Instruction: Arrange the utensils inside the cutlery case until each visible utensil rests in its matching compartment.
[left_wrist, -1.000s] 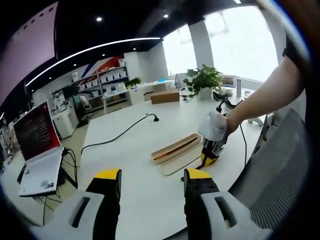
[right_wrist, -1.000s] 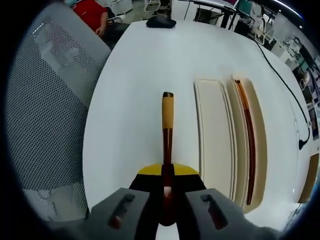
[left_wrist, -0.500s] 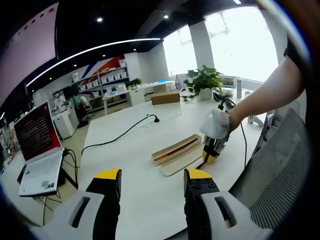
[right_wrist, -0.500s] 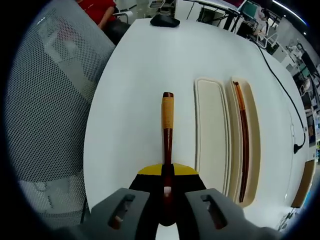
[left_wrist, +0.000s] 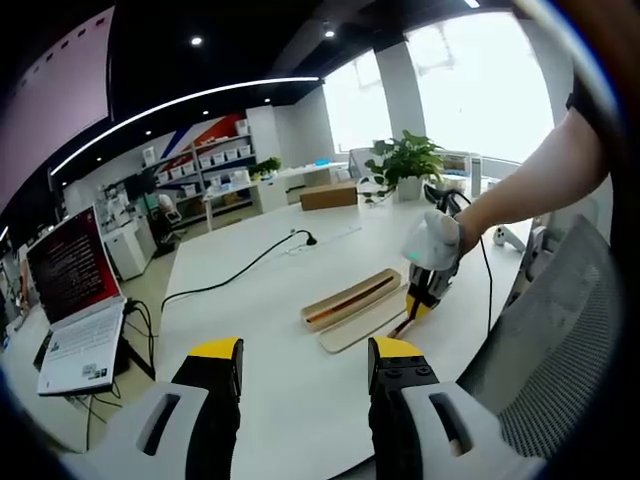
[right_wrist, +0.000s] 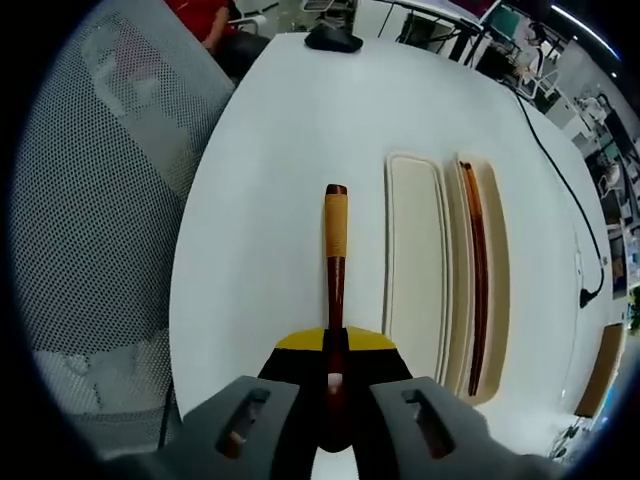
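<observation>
Wooden cutlery case (right_wrist: 440, 270) holds one utensil (right_wrist: 477, 270) already, the right tool (right_wrist: 336, 345) grips another utensil (right_wrist: 335, 250) above the surface (right_wrist: 270, 150), and the left tool (left_wrist: 305, 365) is released.

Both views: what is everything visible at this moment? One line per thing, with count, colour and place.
Cutlery case: one, cream, two compartments, on the table.
Chopsticks: dark brown, count unclear, in the far compartment.
Utensil: one, dark wood with tan wrap, held above the table.
Table: one, white.
Chair: one, grey mesh, beside the table.
Laptop: one, open, off the table's side.
Cable: one, black, across the table.
Plant: one, green, far end.
Right gripper: shut on the utensil.
Left gripper: open, empty.
</observation>
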